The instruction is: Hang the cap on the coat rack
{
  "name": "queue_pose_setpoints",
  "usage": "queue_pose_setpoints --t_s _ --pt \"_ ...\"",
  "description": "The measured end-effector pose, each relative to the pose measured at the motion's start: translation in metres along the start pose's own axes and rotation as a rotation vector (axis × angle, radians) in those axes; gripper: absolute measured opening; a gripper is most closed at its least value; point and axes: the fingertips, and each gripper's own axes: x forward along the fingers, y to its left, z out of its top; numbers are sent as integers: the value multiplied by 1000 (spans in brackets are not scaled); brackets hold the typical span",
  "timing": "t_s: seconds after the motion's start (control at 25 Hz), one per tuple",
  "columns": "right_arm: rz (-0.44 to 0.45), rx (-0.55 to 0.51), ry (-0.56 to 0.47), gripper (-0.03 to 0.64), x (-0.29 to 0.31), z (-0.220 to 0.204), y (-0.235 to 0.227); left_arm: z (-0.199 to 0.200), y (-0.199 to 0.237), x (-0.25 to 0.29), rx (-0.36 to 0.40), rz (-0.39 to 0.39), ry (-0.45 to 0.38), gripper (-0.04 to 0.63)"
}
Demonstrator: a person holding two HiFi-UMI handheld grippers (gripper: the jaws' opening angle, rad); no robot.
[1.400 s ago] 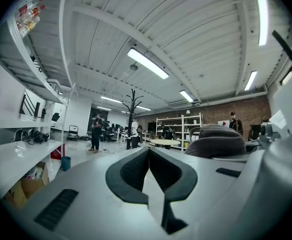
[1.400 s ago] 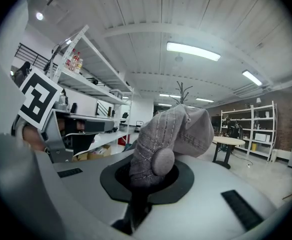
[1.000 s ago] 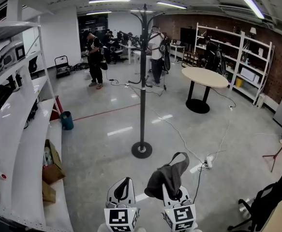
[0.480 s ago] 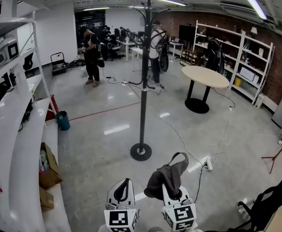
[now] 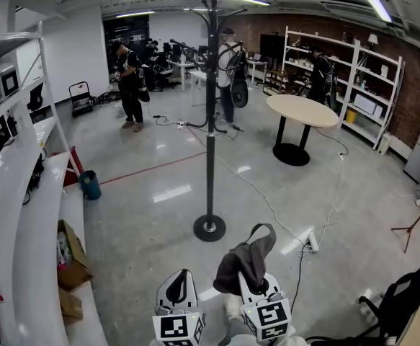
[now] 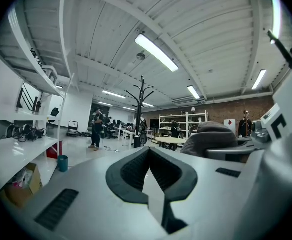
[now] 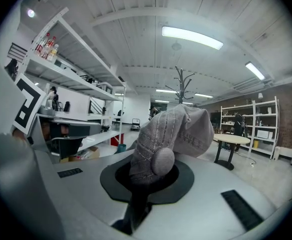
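Note:
The black coat rack point(image 5: 210, 121) stands upright on its round base in the middle of the floor, ahead of both grippers. A grey cap point(image 5: 245, 261) hangs bunched from my right gripper point(image 5: 257, 285), which is shut on it. In the right gripper view the cap point(image 7: 173, 136) rises out of the jaws of the right gripper point(image 7: 146, 179) and partly covers the rack point(image 7: 182, 86). My left gripper point(image 5: 179, 287) is shut and holds nothing. In the left gripper view the left gripper point(image 6: 149, 156) shows its pads meeting, with the cap point(image 6: 211, 136) to the right and the rack point(image 6: 141, 106) far off.
White shelving point(image 5: 22, 215) runs along the left, with a cardboard box point(image 5: 71, 247) and a teal bin point(image 5: 89, 184). A round table point(image 5: 302, 110) and shelves point(image 5: 354, 78) stand to the right. A cable and power strip point(image 5: 312, 240) cross the floor. People point(image 5: 129, 85) stand at the back.
The view has drifted a little forward and left. The rack's base sits slightly nearer, and both grippers show lower in the frame. The cap stays in the right gripper.

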Motion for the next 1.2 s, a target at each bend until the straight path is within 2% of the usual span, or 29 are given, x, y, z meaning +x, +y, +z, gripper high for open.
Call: queue_pose_setpoints --t_s 0.24,0.44,1.2 --pt "24 -5 -25 20 29 2 -13 4 10 26 23 27 -26 3" --pt "43 -5 -33 20 59 5 -33 2 10 57 24 46 -13 3" --pt "108 -41 -38 20 191 33 -110 20 17 215 19 53 -8 3"
